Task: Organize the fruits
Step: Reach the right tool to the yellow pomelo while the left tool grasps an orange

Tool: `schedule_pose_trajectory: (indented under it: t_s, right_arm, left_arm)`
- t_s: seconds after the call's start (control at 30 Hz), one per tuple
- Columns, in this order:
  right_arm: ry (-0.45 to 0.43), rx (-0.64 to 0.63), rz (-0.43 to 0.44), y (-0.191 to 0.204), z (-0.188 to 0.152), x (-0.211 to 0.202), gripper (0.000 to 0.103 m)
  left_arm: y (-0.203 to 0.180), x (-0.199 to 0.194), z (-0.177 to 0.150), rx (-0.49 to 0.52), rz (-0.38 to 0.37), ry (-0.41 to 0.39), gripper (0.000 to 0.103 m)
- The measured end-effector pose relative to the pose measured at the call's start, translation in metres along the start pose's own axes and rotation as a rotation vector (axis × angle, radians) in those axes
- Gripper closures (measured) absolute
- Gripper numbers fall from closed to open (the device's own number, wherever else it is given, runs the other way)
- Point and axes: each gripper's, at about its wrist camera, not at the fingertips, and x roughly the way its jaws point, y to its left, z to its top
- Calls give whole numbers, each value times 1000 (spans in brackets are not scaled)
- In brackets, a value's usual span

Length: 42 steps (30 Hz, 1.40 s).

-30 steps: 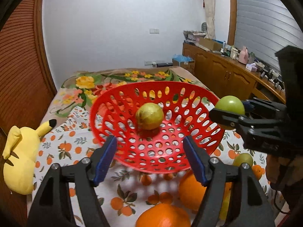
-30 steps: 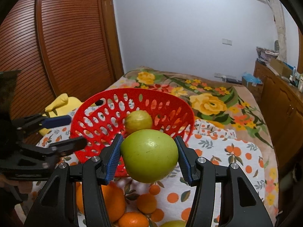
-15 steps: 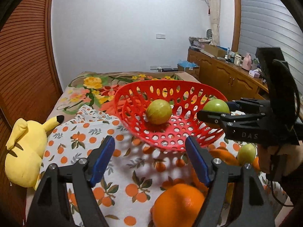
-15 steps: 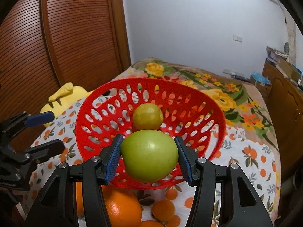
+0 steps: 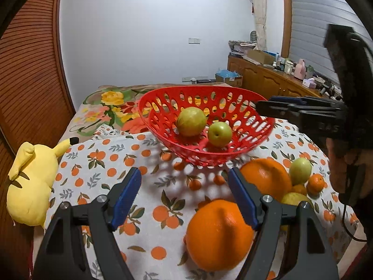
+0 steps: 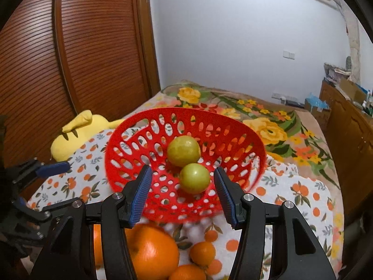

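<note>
A red perforated basket (image 5: 149, 98) (image 6: 121, 130) sits on the orange-print cloth. It holds a yellow-green fruit (image 5: 191, 121) (image 6: 183, 150) and a smaller green apple (image 5: 219, 134) (image 6: 194, 178) that touch each other. My right gripper (image 6: 183, 172) (image 5: 268, 103) hovers over the basket's near rim, open, with its pads clear of the apple below. My left gripper (image 5: 184, 177) (image 6: 58, 186) is open over the cloth in front of the basket. A large orange (image 5: 219, 233) lies by its right finger, apart from the pads.
More fruit lies on the cloth to the basket's near side: another large orange (image 5: 265, 177) (image 6: 151, 252), a green fruit (image 5: 300, 170) and small mandarins (image 5: 316, 183) (image 6: 201, 253). A yellow plush toy (image 5: 30, 186) lies at the left edge, by the wooden slatted doors.
The right gripper has opened and the green apple it held now rests in the basket beside the yellow-green fruit. The left gripper has drawn back from the basket.
</note>
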Motion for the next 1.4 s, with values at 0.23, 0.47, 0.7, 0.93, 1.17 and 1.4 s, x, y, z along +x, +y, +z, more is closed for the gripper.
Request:
schedule_pose_trajectory:
  t_s: [0.23, 0.47, 0.7, 0.93, 1.17, 1.4]
  right_arm:
    - [-52, 39, -20, 5, -38, -45, 35]
    - [-33, 82, -61, 9, -80, -68, 33]
    - [28, 109, -29, 10, -114, -67, 33]
    - [94, 115, -13, 21, -136, -57, 33]
    - [130, 113, -13, 25, -140, -45, 33]
    - [145, 100, -33, 30, -137, -40, 34]
  left_arm:
    - [-10, -9, -14, 1, -25, 8, 26]
    - [-20, -15, -29, 0, -45, 19, 26]
    - [-26, -16, -45, -16, -61, 44, 26]
    - [-27, -12, -58, -26, -59, 74, 26]
    - [-27, -8, -64, -35, -57, 89, 26]
    - [-24, -5, -66, -47, -66, 97, 26]
